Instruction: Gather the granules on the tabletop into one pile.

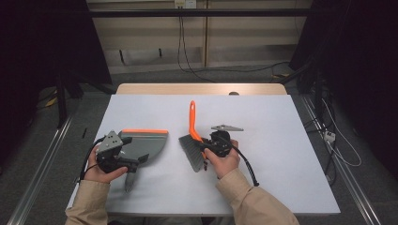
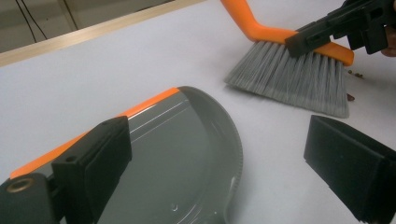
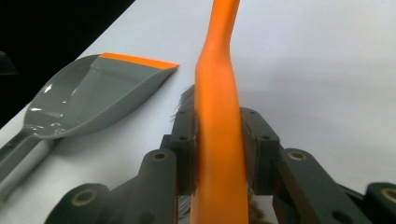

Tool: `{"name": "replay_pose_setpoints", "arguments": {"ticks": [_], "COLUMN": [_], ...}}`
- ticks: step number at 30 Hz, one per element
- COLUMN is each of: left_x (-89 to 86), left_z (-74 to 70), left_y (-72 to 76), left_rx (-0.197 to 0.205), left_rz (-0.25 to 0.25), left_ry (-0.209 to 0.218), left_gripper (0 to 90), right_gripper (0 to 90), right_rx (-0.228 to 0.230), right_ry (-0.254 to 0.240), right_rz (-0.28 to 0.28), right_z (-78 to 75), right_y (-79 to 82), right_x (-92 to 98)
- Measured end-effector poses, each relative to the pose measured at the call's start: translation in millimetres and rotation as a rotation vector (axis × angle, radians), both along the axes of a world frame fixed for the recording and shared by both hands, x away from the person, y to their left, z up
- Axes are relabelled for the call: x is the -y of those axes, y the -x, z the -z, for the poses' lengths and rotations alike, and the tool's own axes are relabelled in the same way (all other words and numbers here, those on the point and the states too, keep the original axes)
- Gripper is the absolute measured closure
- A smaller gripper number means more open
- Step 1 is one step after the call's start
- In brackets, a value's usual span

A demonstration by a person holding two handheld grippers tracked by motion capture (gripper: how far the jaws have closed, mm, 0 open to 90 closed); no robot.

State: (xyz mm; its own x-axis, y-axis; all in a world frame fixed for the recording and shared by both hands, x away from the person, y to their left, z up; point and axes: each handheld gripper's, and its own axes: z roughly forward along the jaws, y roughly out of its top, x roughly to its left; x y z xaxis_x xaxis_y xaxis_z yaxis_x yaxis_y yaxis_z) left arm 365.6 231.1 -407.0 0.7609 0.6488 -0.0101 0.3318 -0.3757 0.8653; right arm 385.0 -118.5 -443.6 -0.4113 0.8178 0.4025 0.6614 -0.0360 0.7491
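A grey dustpan (image 1: 145,143) with an orange lip lies flat on the white table (image 1: 281,140), left of centre, its handle pointing toward the near edge. My left gripper (image 1: 133,158) hovers over the pan's rear, open, its jaws spread wide and its pads (image 2: 93,163) touching nothing above the pan (image 2: 187,154). A hand brush (image 1: 191,152) with grey bristles and an orange handle stands near the table's middle. My right gripper (image 1: 202,145) is shut on the brush's orange back (image 3: 219,93), one pad on each side. The dustpan (image 3: 93,98) lies to its left.
A few small brown crumbs (image 2: 351,97) lie on the table by the bristles (image 2: 289,70). A wooden strip (image 1: 202,89) borders the far edge of the table. Cables (image 1: 338,140) trail on the floor to the right, and metal rails run along both sides.
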Motion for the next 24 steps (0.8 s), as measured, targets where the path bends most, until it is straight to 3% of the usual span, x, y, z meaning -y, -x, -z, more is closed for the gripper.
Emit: {"name": "replay_pose_setpoints", "arguments": {"ticks": [7, 11, 19, 22, 24], "left_x": [0.9, 2.3, 1.2, 0.4, 0.2], "left_z": [0.5, 0.7, 0.3, -0.1, -0.2], "left_y": [-0.7, -1.0, -1.4, -1.6, -1.6], "left_rx": [-0.002, -0.002, -0.004, -0.002, -0.003], "left_rz": [0.003, 0.007, 0.0, 0.0, 0.0], "left_ry": [-0.006, -0.004, 0.005, 0.004, 0.008], "left_gripper": [7.6, 7.5, 7.5, 7.6, 7.6], "right_gripper": [69.6, 69.9, 70.9, 71.0, 71.0], "right_rx": [-0.003, -0.008, 0.012, 0.015, -0.008], "right_ry": [0.006, -0.036, -0.108, -0.112, -0.104], "right_rz": [0.029, 0.034, -0.01, -0.028, -0.033], "right_z": [-1.2, -0.7, -14.0, -16.5, -12.2], "right_y": [2.7, 2.8, 2.4, -1.2, -5.9], "right_x": [16.2, 17.3, -2.2, -14.4, -22.6]}}
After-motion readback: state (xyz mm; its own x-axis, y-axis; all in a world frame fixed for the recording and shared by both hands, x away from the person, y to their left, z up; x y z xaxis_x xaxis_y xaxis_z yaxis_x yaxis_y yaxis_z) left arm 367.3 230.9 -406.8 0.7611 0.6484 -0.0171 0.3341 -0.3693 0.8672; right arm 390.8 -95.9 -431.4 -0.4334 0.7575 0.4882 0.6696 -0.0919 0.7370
